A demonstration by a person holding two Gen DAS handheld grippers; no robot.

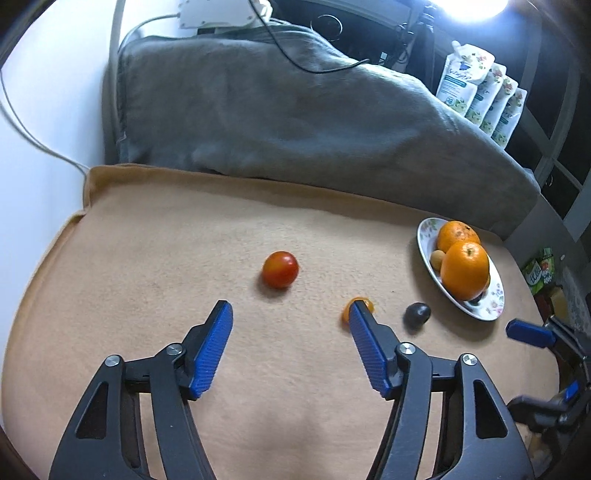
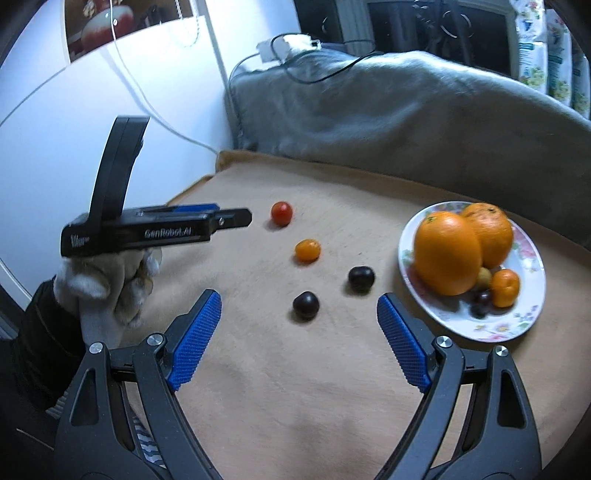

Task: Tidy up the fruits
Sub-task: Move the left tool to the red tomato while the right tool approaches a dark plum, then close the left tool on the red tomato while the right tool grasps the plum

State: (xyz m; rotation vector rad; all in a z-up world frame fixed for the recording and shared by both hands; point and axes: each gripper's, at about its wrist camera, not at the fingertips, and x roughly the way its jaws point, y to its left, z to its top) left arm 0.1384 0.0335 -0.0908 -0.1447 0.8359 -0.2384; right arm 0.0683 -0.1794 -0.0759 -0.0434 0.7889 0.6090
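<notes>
Glaring lamp point(image 1: 476, 7) top right, soft dim light, fisheye-bent edges, slight motion blur.

Both wrist views angled down close over the table point(image 1: 147, 258), right wrist view from further right, sharing plate point(image 2: 532, 325) and red tomato point(image 1: 280, 269).

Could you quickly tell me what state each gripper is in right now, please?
Left gripper: open, holding nothing.
Right gripper: open, holding nothing.
</notes>
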